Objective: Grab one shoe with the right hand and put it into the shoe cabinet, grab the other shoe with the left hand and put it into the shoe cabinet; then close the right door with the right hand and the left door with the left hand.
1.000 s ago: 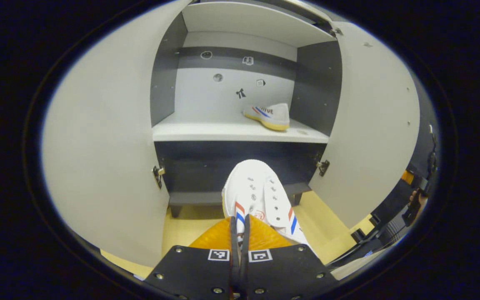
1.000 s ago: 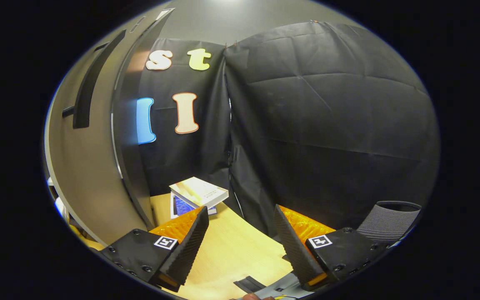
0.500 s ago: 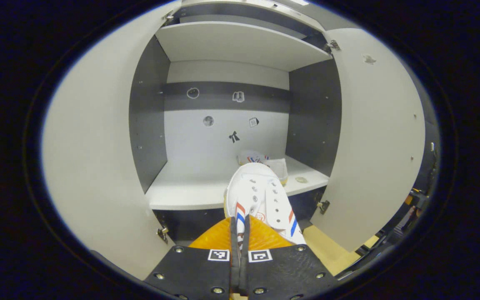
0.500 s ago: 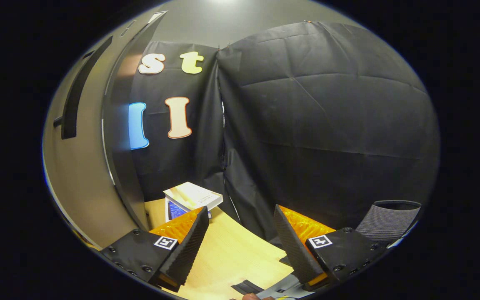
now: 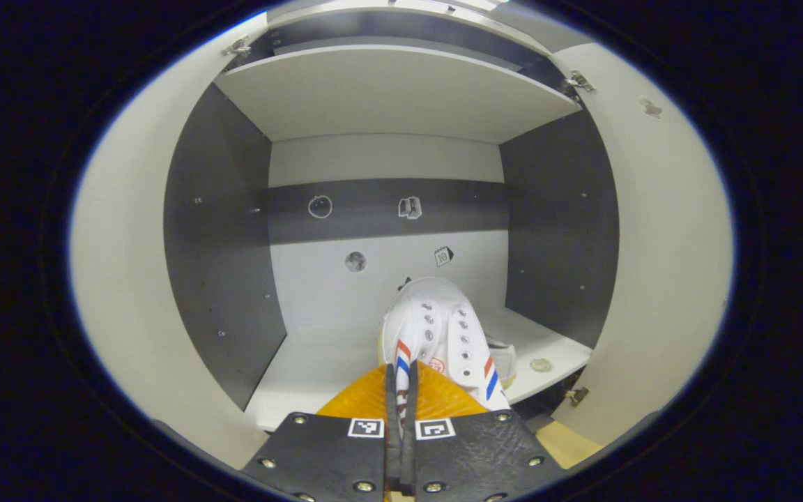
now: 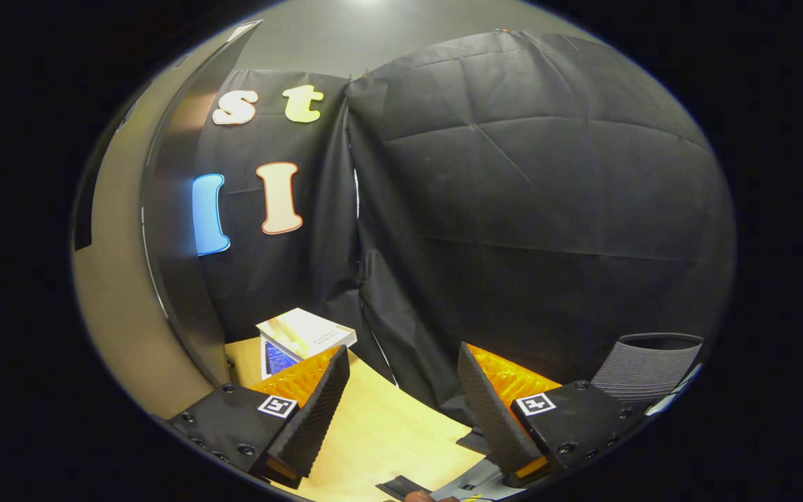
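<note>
Plainly, the grey-and-white panel-board shoe cabinet (image 5: 234,230) stands with both flat pale doors swung wide, the left door (image 5: 129,293) and the right door (image 5: 666,265) framing a smooth white shelf (image 5: 318,362); its back wall carries a dark band and a few small stickers. Inside, on the right of that shelf, a sliver of the other white shoe with a yellowish sole (image 5: 504,357) shows just behind the carried one. The white canvas lace-up shoe with red and blue stripes (image 5: 436,335) hangs toe-first over the shelf, gripped at its heel end by the left gripper (image 5: 401,390), whose fingers are pinched nearly together on the soft fabric. The right gripper (image 6: 401,404) is spread wide with nothing between its ribbed fingers, pointed away over a light wooden table (image 6: 380,432) towards a small stack of books (image 6: 304,335) (well clear of the cabinet). Likely risks: the floppy canvas could slip from so thin a pinch; the toe could nudge the resting shoe if set down too far right; a shoe left over the shelf's front edge would foul the doors.
</note>
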The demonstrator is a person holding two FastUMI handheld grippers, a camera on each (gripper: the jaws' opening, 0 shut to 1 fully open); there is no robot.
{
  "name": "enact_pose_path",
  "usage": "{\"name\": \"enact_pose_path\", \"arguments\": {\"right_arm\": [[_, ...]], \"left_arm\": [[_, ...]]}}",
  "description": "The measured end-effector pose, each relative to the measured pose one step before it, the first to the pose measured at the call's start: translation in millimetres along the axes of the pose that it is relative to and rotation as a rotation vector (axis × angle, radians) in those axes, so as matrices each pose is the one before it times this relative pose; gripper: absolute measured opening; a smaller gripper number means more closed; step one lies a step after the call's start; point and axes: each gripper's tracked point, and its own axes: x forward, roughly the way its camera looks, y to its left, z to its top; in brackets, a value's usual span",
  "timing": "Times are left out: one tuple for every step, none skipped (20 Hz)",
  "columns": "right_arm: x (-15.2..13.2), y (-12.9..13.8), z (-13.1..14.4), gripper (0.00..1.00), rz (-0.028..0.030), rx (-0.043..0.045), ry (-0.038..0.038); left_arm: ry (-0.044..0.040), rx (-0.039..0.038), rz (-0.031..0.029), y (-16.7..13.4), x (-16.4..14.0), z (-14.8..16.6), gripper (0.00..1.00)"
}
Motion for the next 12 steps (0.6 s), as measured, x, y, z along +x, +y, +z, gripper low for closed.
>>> {"name": "enact_pose_path", "arguments": {"right_arm": [[2.88,-1.89,-3.74,0.98,-0.00197,-0.00371,0.01084],[1.77,-2.49,-0.83,0.98,-0.00254,-0.00240,0.00599],[1.13,-1.72,1.59,0.98,-0.00312,0.00004,0.00048],[-0.06,-2.29,0.59,0.93,-0.00334,0.00098,0.00019],[-0.25,-2.16,-1.29,0.93,-0.00373,0.00026,0.00151],[-0.15,-3.12,-0.78,0.93,-0.00568,-0.00073,0.00255],[0.39,-3.42,-2.07,0.93,-0.00704,-0.00023,0.00304],[0.34,-2.80,-1.74,0.93,-0.00629,0.00164,0.00526],[-0.37,-2.23,-2.30,0.93,-0.00614,0.00391,0.00681],[0.45,-2.42,-1.49,0.98,-0.00595,0.00823,0.00730],[0.40,-1.50,-0.89,0.98,-0.00285,0.01175,0.00514],[-0.24,-0.63,0.59,0.93,-0.00070,0.01148,0.00090]], "left_arm": [[-0.01501,0.00765,0.01512,-1.18,0.45,-0.85,0.01],[-0.00639,0.00242,0.01241,-0.82,1.72,-1.95,0.00],[0.00241,0.00047,0.00981,0.22,-0.65,-1.11,0.01],[0.00723,-0.00163,0.00739,-0.26,-1.59,0.27,0.01],[0.01174,-0.00428,0.00566,0.57,-2.29,3.65,0.01],[0.01434,-0.00978,0.00345,-0.38,0.03,0.45,0.01],[0.01040,-0.00909,0.00386,1.28,5.12,-5.95,0.01],[0.00813,-0.00368,0.00581,0.25,2.18,-2.11,0.01],[0.00547,0.00681,0.00990,1.51,1.77,-1.37,0.01],[0.00827,0.00952,0.01387,1.53,-0.31,-0.72,0.01],[0.00802,0.00864,0.01141,-1.16,0.73,-0.44,0.01],[0.01058,0.00838,0.00394,-2.16,2.00,-1.46,0.01]]}}
